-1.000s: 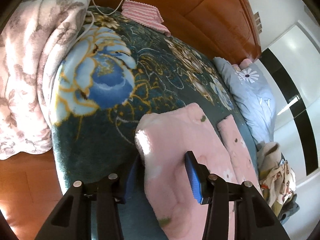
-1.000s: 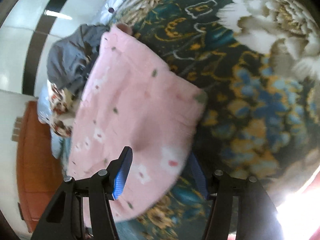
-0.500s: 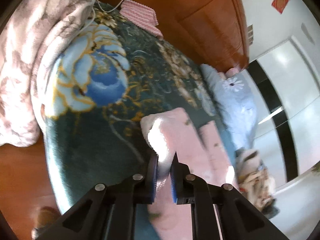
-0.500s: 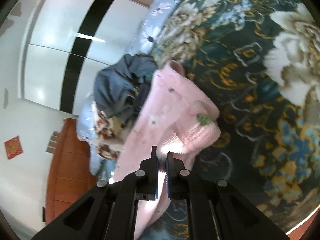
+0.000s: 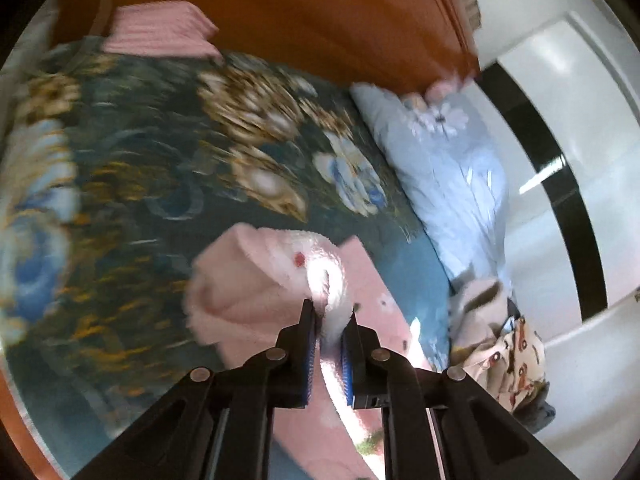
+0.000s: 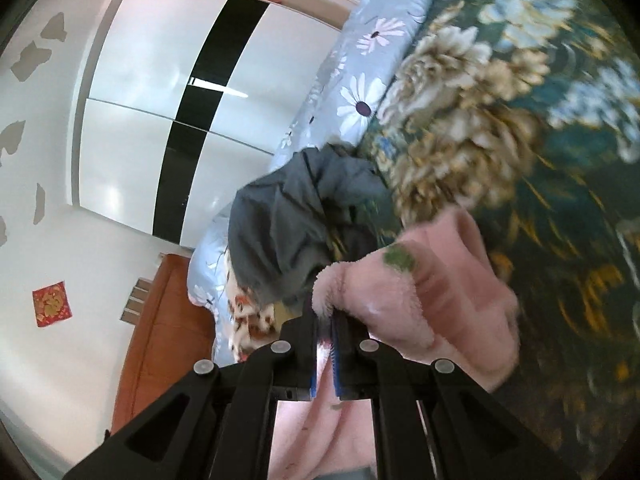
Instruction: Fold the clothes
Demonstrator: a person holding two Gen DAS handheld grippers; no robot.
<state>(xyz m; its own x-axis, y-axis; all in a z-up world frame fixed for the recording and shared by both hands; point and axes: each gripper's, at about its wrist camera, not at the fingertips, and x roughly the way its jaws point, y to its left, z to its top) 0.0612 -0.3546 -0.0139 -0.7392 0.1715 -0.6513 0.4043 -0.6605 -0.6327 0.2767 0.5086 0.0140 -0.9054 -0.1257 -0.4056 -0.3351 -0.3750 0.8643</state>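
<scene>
Left gripper (image 5: 329, 316) and right gripper (image 6: 325, 317) each pinched tight on a bunched edge of the pink fleece garment (image 5: 248, 280), lifted over the floral blanket (image 5: 160, 160). Garment's lower part cut off behind the fingers; blanket pattern blurred. Grey clothes (image 6: 288, 216) heaped beyond, partly hidden.

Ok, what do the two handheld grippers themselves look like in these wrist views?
Both look alike. The left gripper and right gripper each have two matte black fingers with blue ribbed pads on the inner faces, carried on black angled linkage arms with round silver pivot pins. No cables, labels, hands or sleeves show.
</scene>
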